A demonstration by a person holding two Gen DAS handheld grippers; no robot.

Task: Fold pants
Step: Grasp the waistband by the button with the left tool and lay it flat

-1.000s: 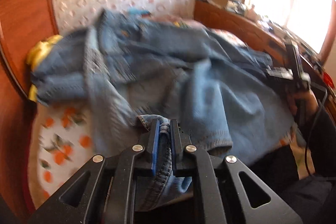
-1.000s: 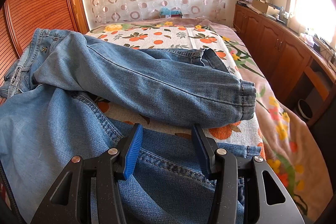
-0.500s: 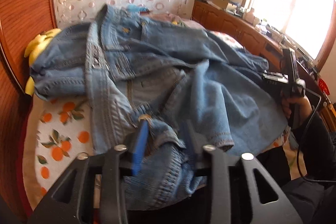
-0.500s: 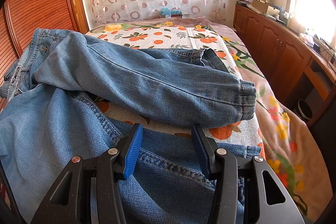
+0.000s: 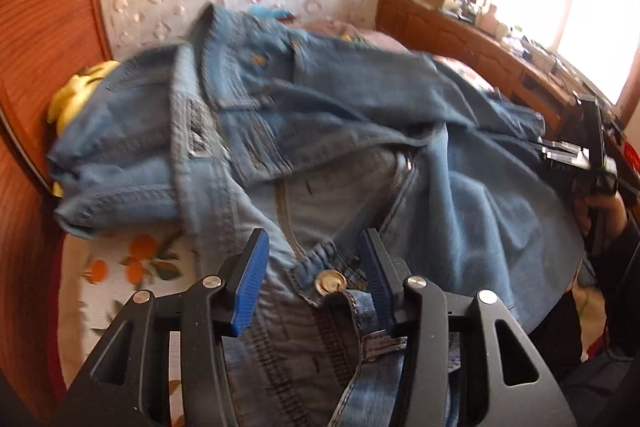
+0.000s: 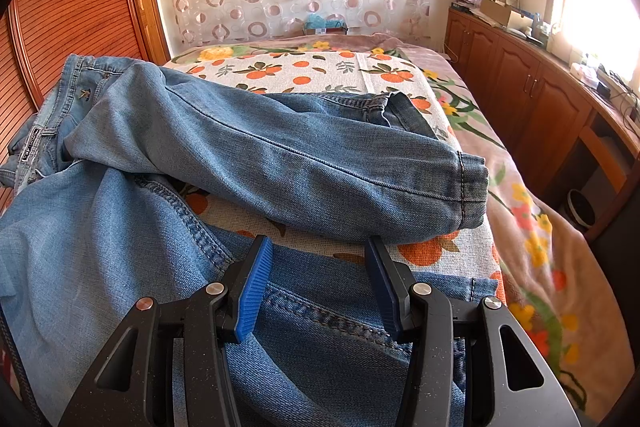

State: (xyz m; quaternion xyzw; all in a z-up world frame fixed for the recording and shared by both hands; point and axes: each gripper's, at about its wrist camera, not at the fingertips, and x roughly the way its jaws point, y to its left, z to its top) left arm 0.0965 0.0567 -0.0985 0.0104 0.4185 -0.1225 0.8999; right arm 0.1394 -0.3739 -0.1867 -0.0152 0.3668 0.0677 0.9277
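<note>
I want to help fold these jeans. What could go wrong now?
The jeans lie bunched, one leg crossed over the other, so folding now could trap wrinkles. The left tool has just opened around the waistband button; closing carelessly might pinch metal and slip. The lower leg hangs near the bed edge and might slide off.

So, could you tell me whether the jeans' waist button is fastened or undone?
Undone: the metal button sits bare on the open waistband of the jeans, with no flap closed over it.
</note>
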